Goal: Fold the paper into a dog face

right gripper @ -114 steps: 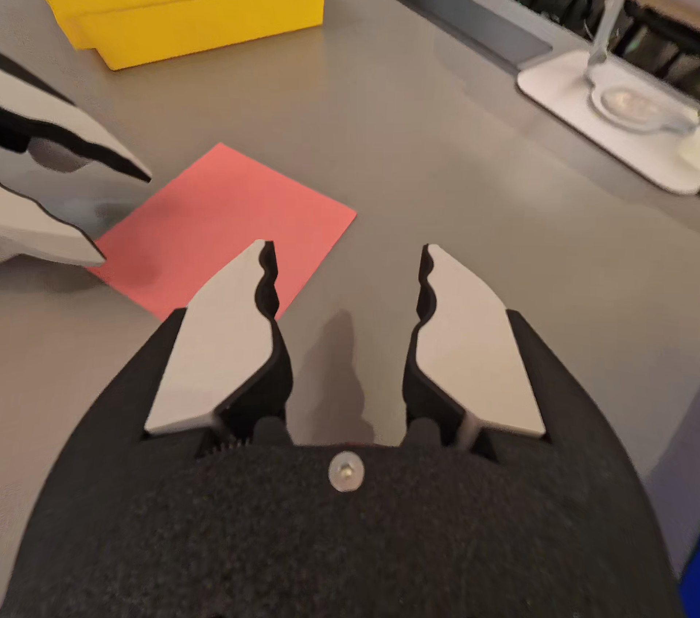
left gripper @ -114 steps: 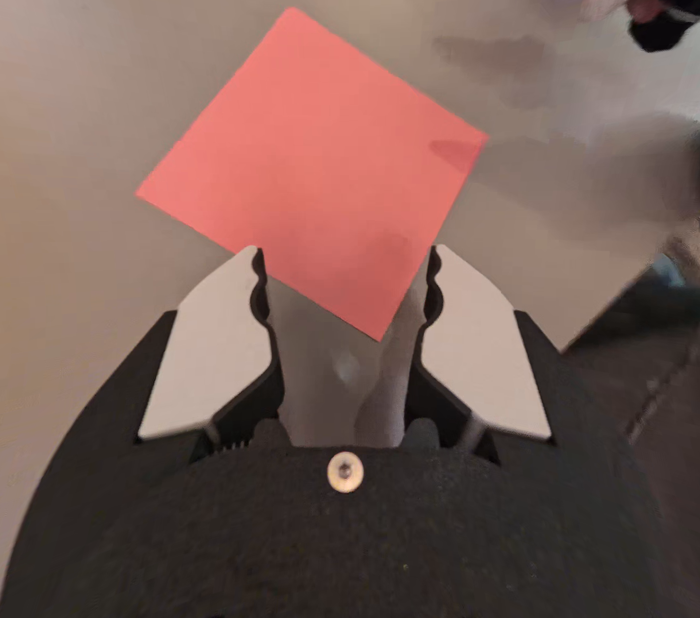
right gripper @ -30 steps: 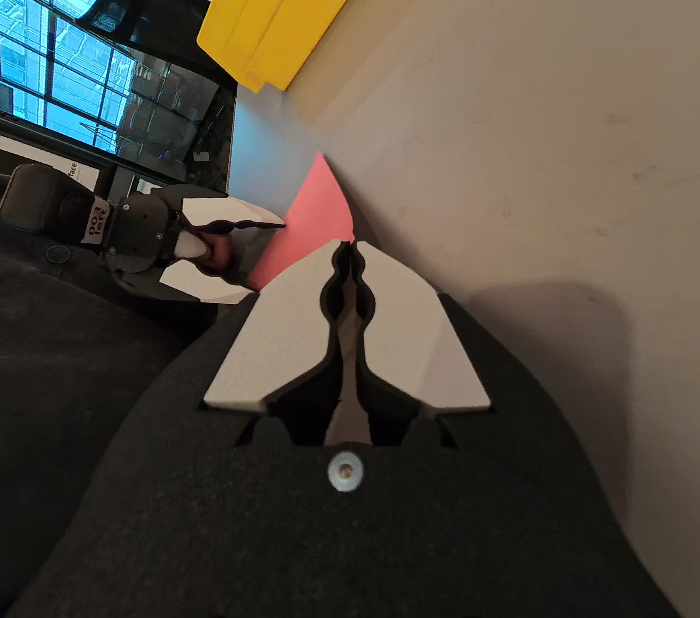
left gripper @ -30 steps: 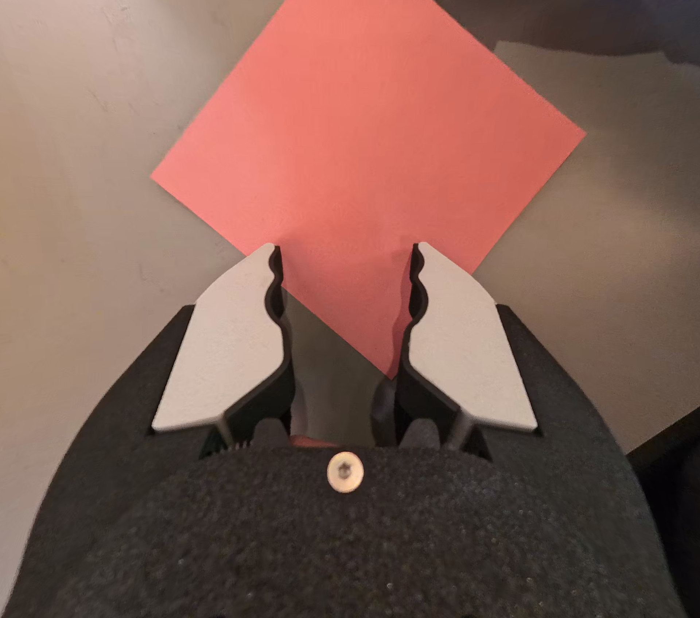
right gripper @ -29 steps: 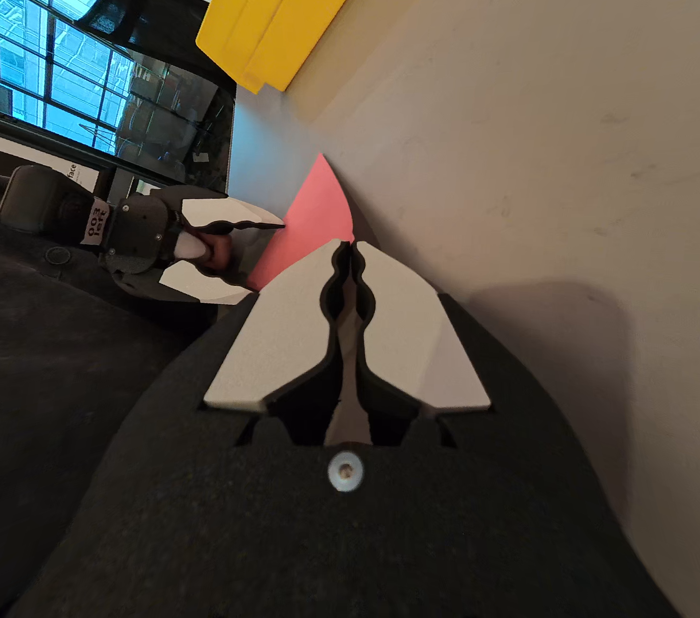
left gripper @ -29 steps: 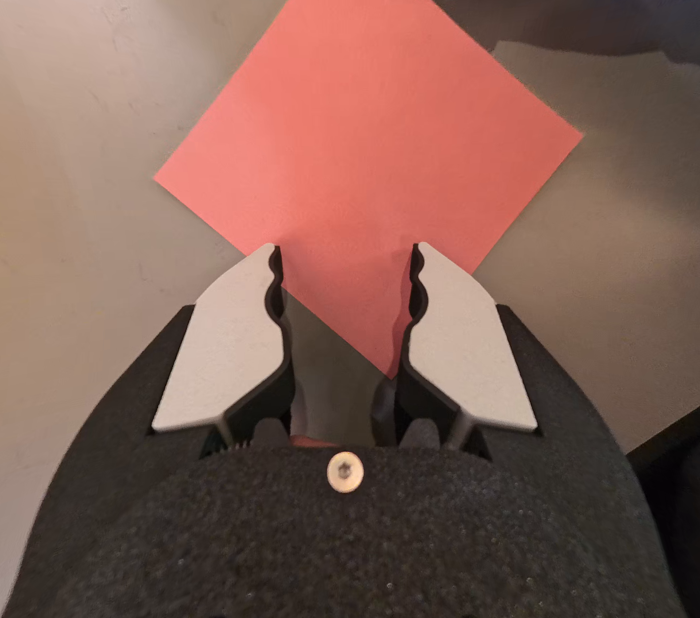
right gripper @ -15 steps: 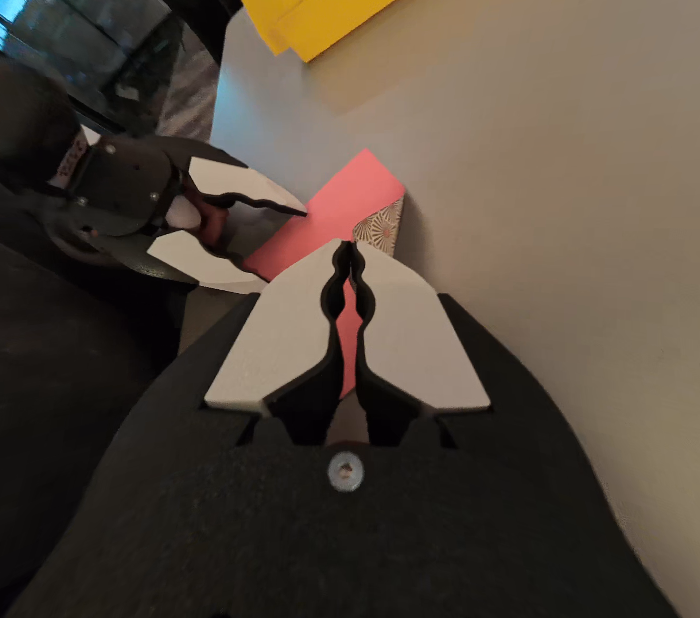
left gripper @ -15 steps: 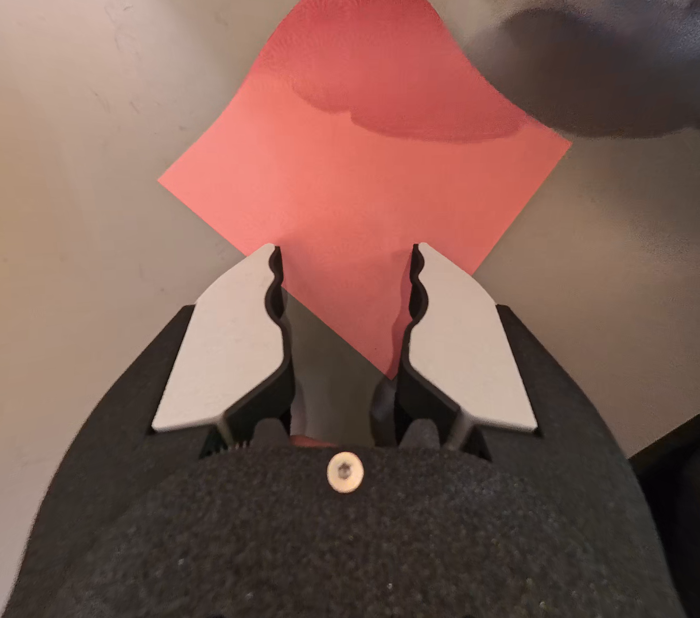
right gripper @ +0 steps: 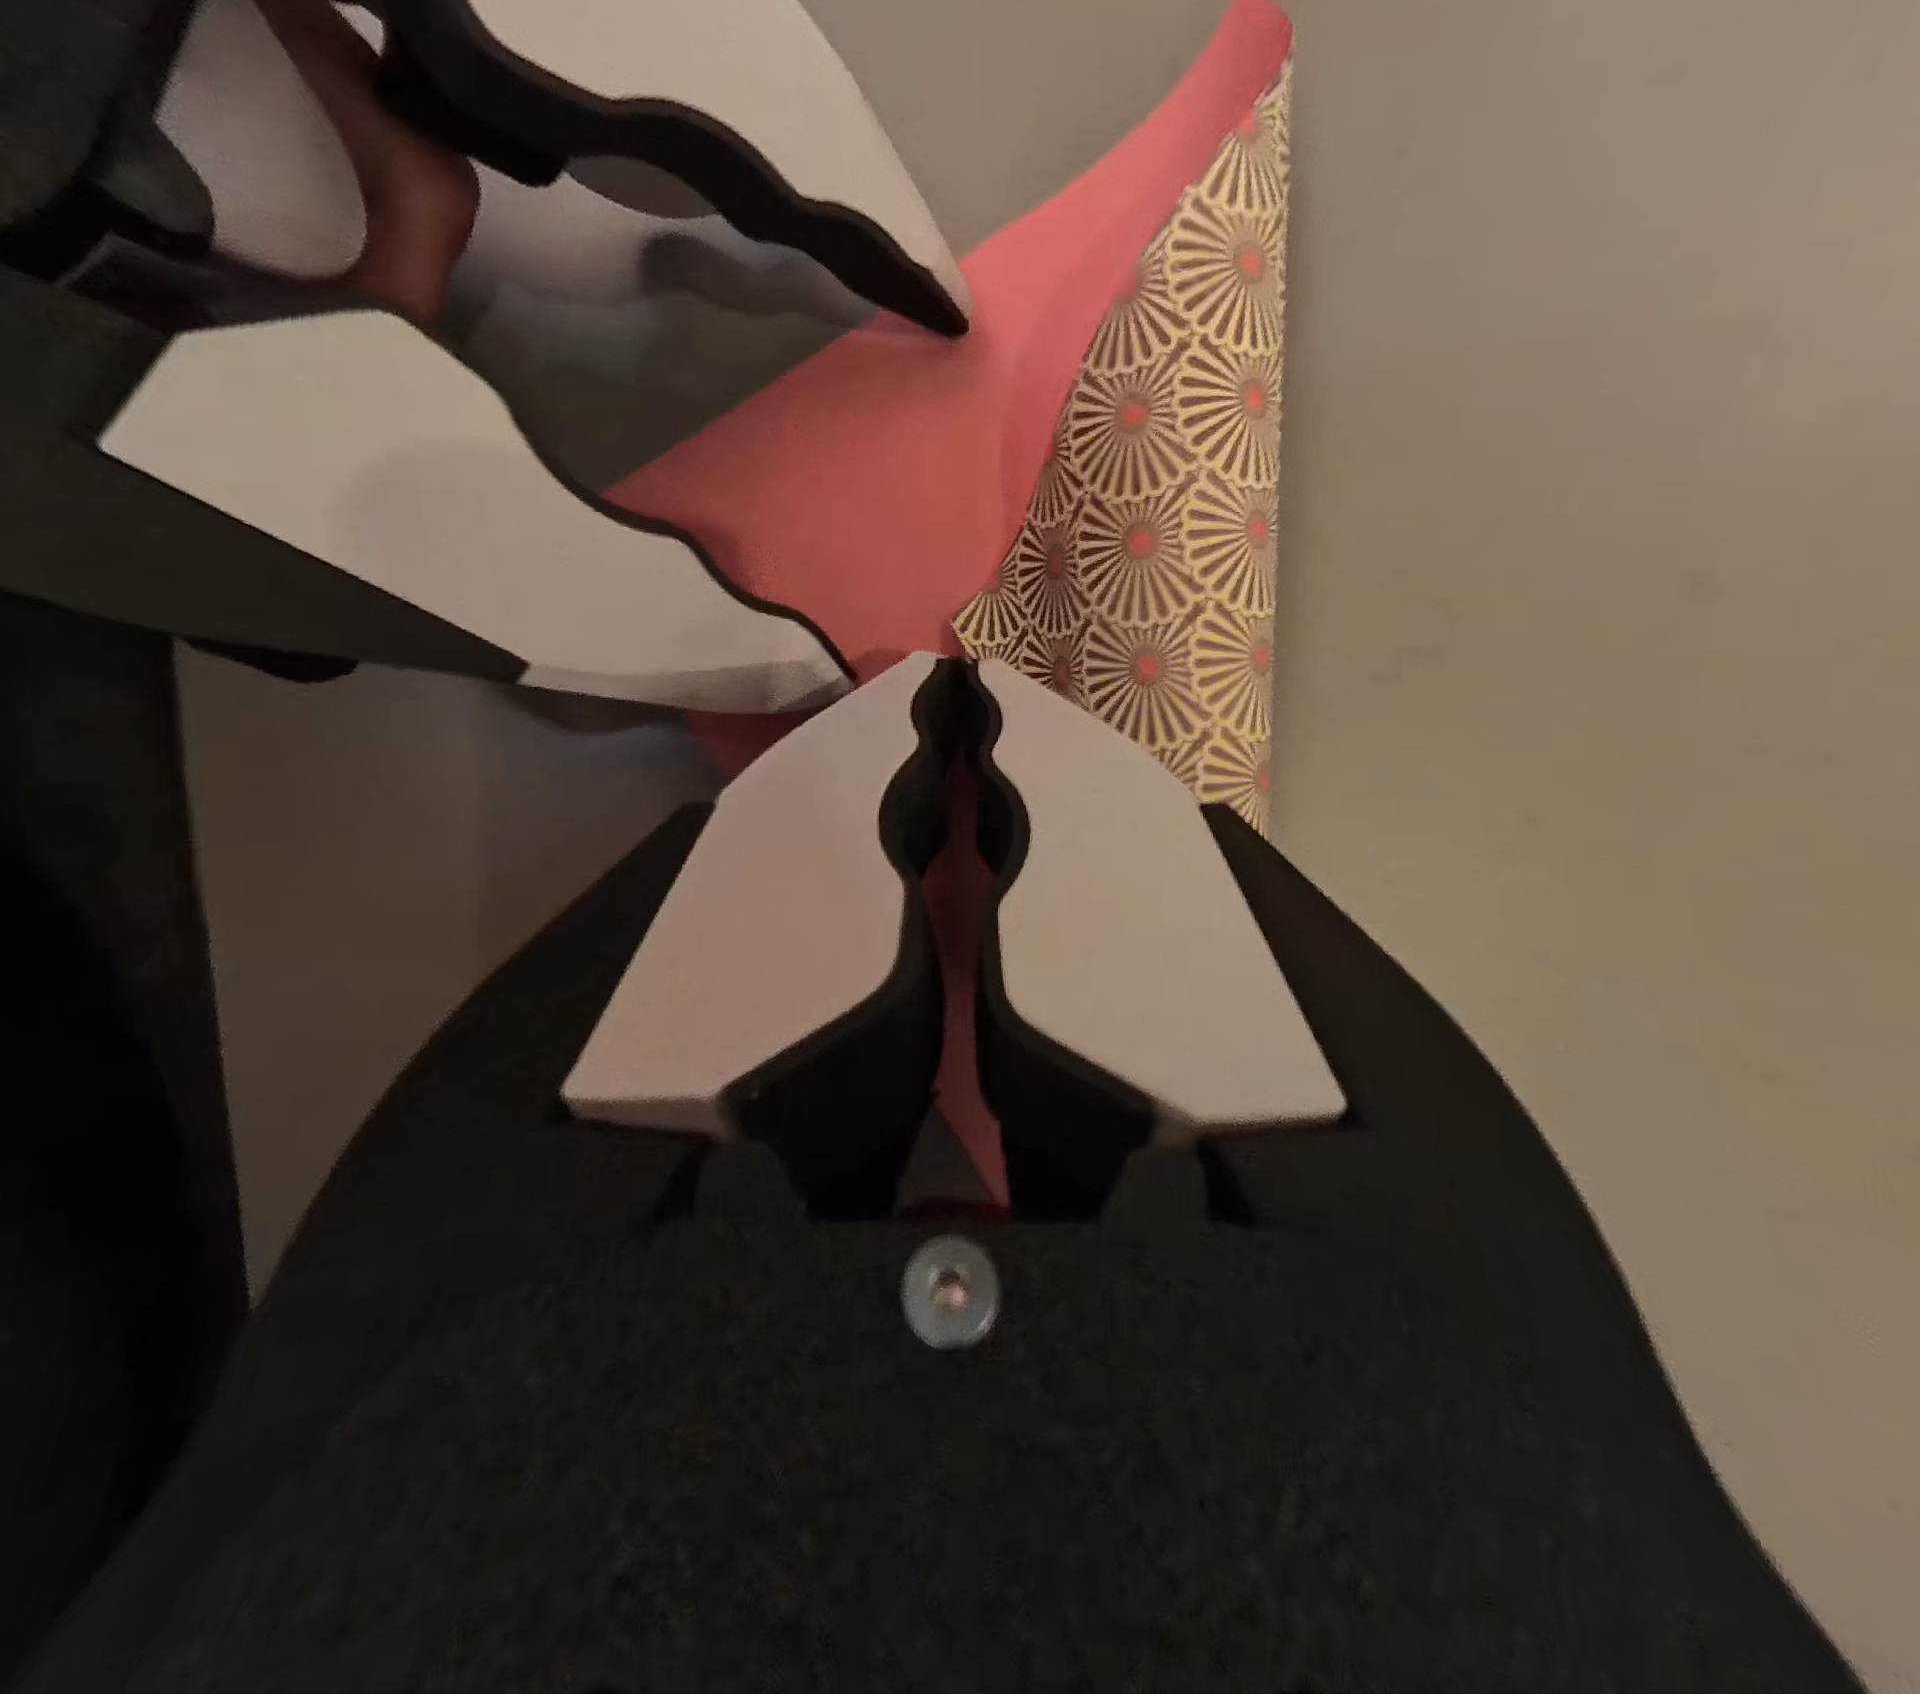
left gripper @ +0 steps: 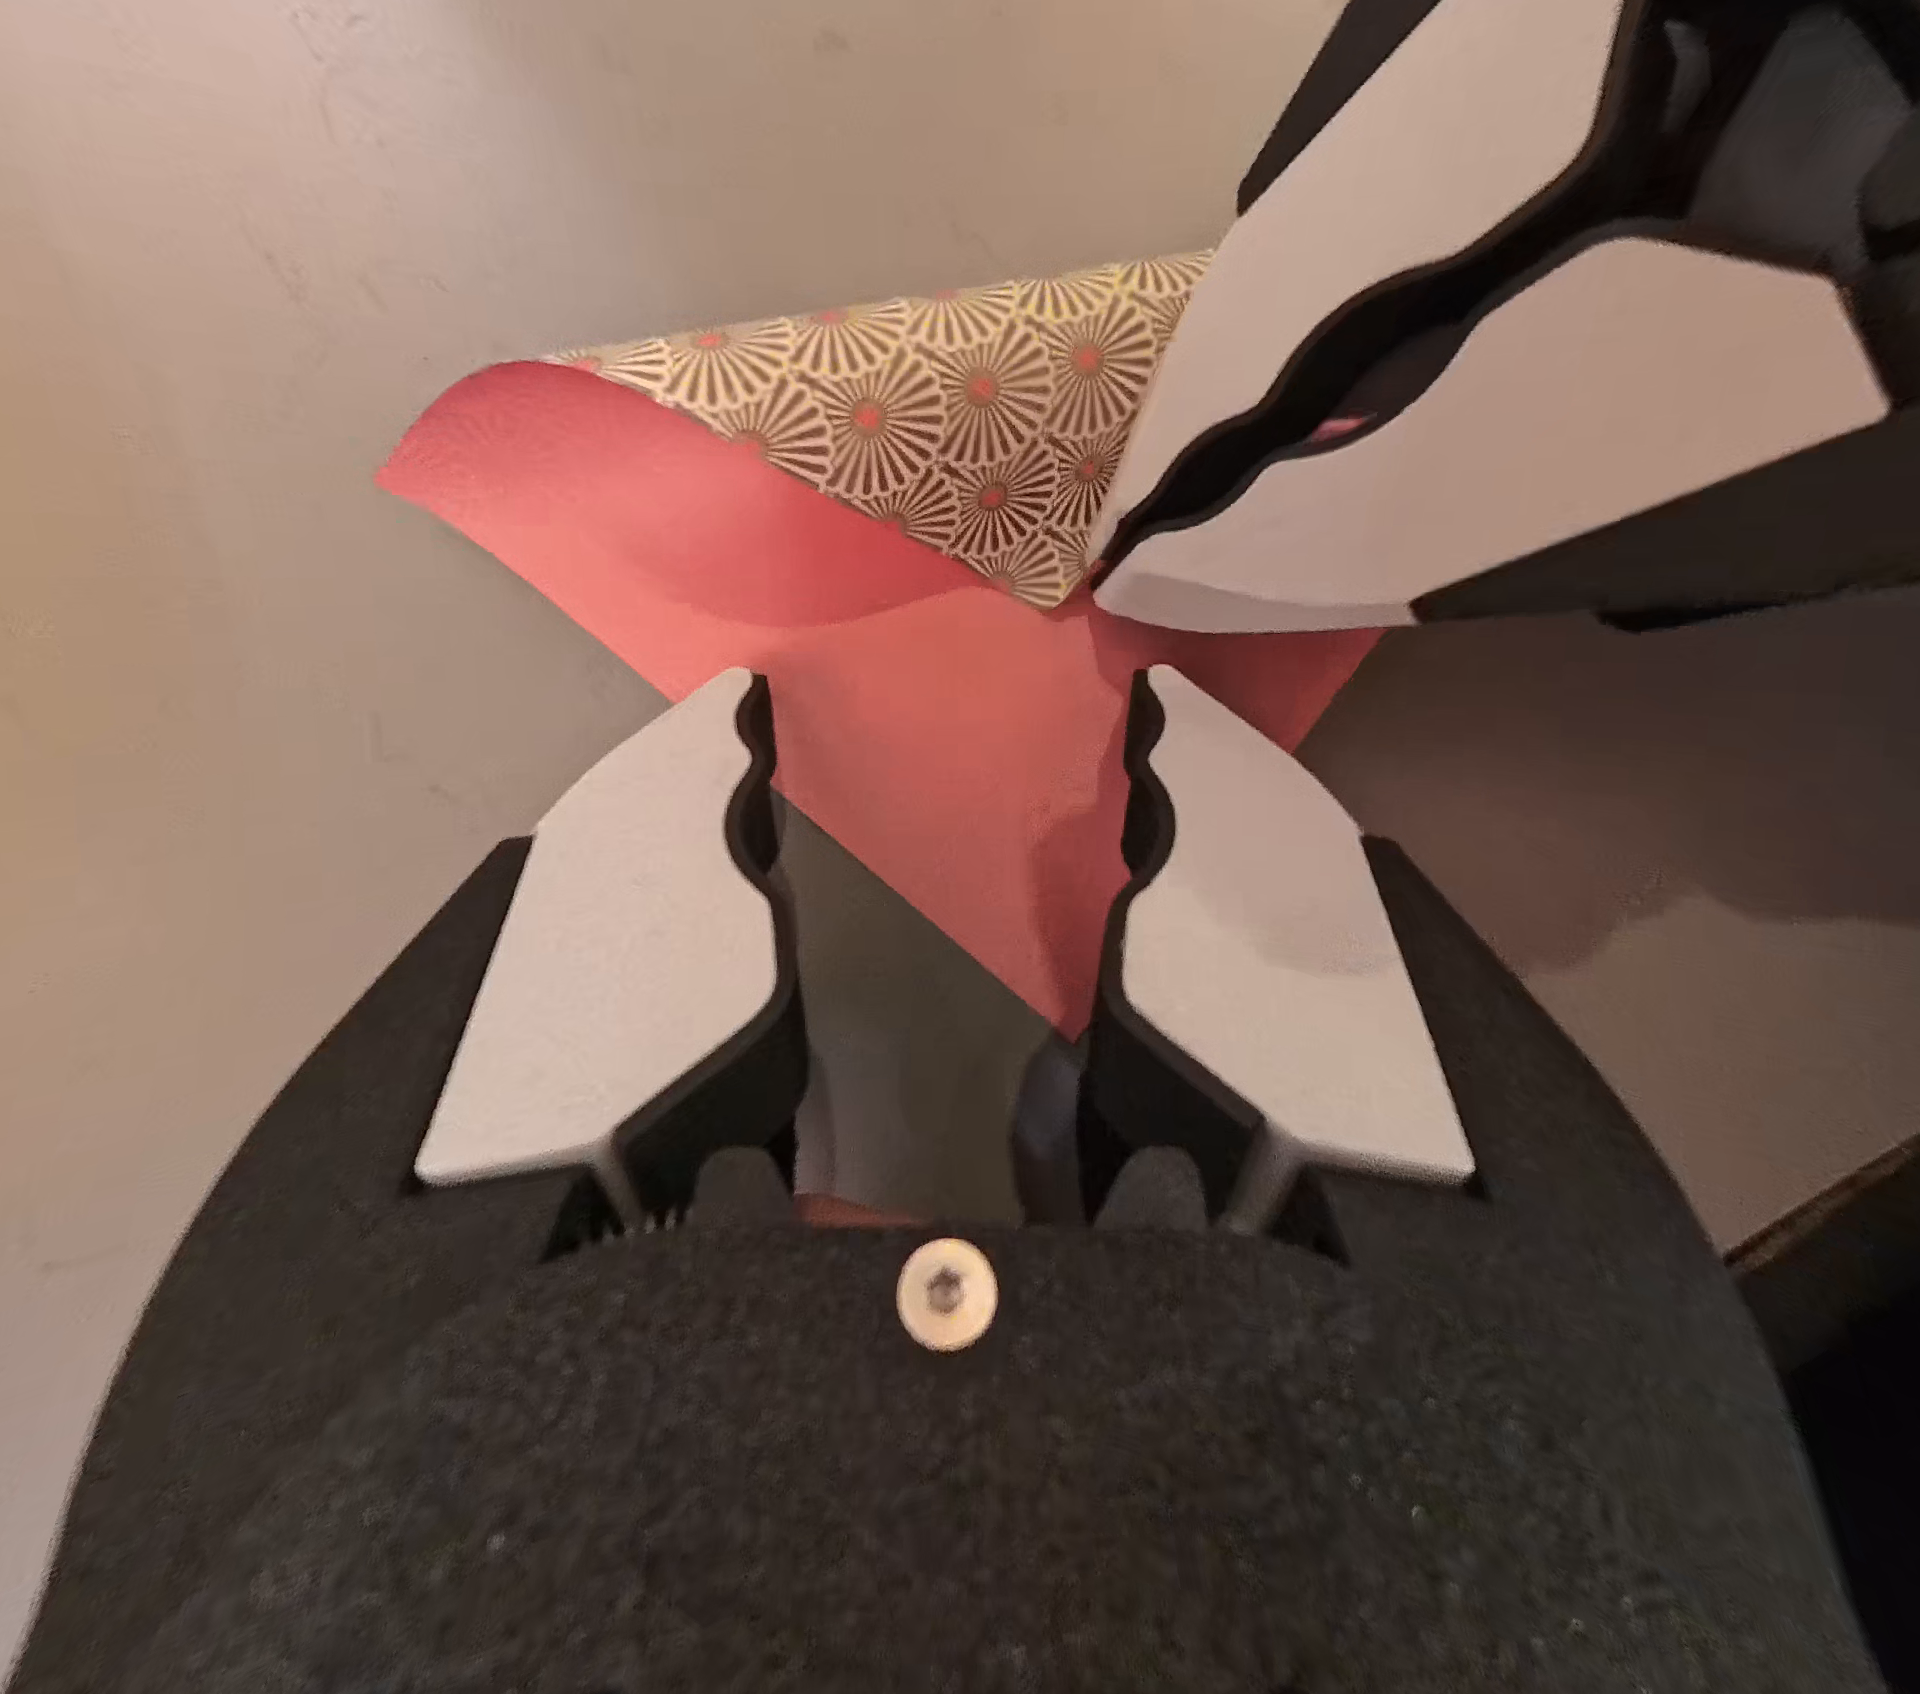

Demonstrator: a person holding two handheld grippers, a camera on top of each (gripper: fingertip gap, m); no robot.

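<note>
So here we've got our left gripper closest in, fingers spread wide, sitting over the near corner of the paper, which pokes into the gap between them. In the right wrist view 1 of its fingertips looks like it's pressing down on the red face, though we can't tell for sure that it touches.

Big change from half a second back: then the sheet was mostly flat on the table with just the far corner curling up. Now our right gripper has hauled that far corner all the way over toward the near one, so the patterned gold-and-brown underside shows, and the paper bulges in a loose curve with no crease pressed yet. The right gripper is clamped tight on the paper, with a red sliver running down between its fingers in its own view.

Hard-to-see stuff: the pinched corner is buried between the right gripper's fingers, the right-hand corner of the sheet is tucked under that gripper, and everything's a bit motion-blurred.
</note>
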